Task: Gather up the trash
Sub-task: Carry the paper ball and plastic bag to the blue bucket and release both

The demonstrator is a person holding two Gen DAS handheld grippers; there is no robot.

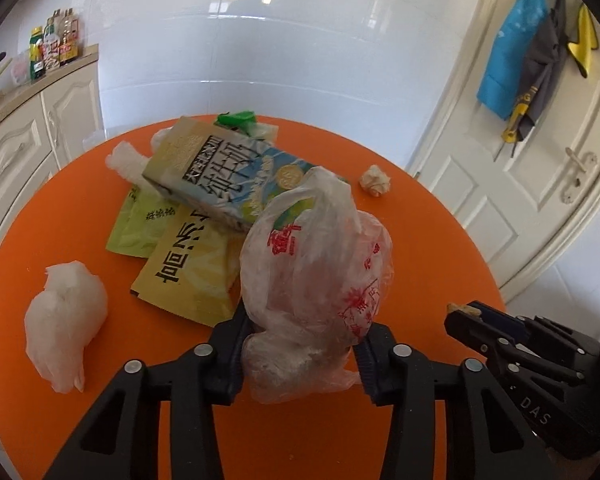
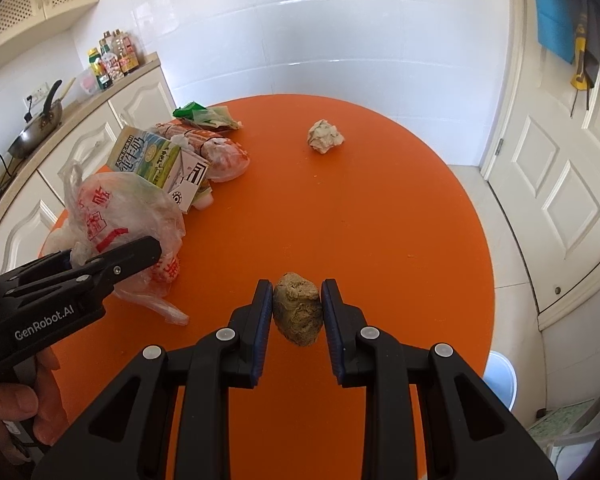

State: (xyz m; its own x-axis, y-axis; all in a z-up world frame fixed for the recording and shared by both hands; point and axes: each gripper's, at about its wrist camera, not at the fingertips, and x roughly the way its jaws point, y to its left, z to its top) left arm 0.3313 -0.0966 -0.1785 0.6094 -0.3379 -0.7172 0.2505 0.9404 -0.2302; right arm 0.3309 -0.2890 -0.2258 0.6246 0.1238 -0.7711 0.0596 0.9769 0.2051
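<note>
Glossy orange table (image 2: 380,220); crinkled plastic bag (image 1: 312,272), lumpy wad (image 2: 298,308).

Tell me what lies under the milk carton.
The milk carton rests tilted on yellow-green snack packets and a white plastic wrap. The right wrist view shows a wrapped orange sausage pack beside it. The table under the pile is hidden.

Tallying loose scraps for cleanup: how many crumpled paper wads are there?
2. One brownish wad is clamped in the right gripper; a paler wad lies alone on the far side of the table. More may hide under the pile by the carton.
</note>
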